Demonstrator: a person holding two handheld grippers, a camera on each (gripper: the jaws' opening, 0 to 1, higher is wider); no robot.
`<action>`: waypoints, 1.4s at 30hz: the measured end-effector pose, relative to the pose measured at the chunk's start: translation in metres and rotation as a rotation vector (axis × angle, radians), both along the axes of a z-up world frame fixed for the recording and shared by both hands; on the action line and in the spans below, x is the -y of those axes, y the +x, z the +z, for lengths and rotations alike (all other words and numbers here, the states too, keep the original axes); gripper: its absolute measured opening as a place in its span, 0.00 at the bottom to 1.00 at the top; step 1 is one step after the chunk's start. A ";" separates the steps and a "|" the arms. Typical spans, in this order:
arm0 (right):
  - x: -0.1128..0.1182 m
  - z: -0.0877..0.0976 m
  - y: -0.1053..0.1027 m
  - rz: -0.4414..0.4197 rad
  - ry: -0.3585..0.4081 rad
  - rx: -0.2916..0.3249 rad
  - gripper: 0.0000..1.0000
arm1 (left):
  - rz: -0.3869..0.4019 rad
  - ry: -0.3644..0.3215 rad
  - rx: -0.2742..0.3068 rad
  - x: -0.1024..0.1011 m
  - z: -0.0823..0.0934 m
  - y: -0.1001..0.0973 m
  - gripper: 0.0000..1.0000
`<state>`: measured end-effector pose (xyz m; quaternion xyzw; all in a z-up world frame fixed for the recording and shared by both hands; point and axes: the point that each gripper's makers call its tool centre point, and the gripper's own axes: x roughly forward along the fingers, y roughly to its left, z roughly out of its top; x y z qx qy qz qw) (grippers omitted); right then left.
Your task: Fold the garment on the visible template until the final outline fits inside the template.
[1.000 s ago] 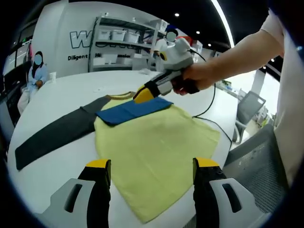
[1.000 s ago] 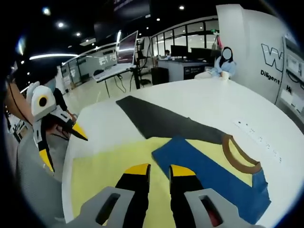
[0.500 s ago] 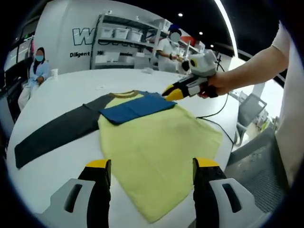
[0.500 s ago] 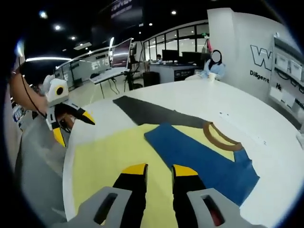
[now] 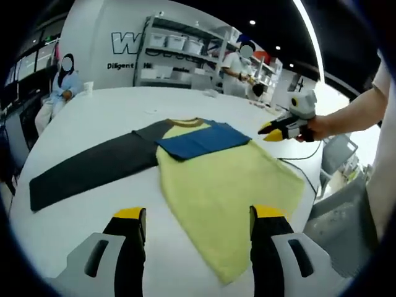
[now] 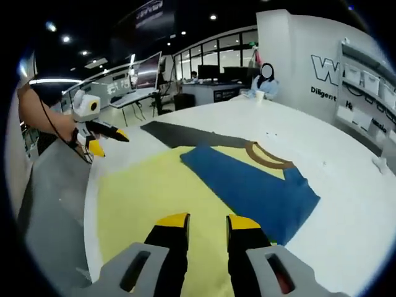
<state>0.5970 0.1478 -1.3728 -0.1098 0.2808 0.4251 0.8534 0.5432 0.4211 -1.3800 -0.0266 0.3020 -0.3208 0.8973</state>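
Yellow garment (image 5: pixel 229 185) lies flat on the white desk (image 5: pixel 93 117), its hem at the desk edge, blue sleeve (image 5: pixel 201 139) folded across the chest. Left hand-held gripper (image 5: pixel 198 216) gapes, empty. Right hand-held gripper (image 6: pixel 207 221) stands slightly parted, empty.

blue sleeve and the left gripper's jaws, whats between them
In the left gripper view, the shirt's yellow body lies between the blue sleeve and the left gripper.
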 end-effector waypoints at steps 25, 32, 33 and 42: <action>0.065 0.002 -0.037 -0.122 -0.014 -0.006 0.19 | 0.445 -0.047 -0.096 -0.152 -0.025 0.048 0.57; 0.070 0.005 -0.045 -0.131 -0.020 -0.008 0.19 | 0.557 -0.072 -0.100 -0.184 -0.028 0.061 0.55; 0.070 0.004 -0.046 -0.133 -0.021 -0.010 0.19 | 0.572 -0.074 -0.103 -0.189 -0.030 0.063 0.55; 0.070 0.006 -0.054 -0.150 -0.020 -0.018 0.19 | 0.656 -0.090 -0.138 -0.206 -0.042 0.074 0.50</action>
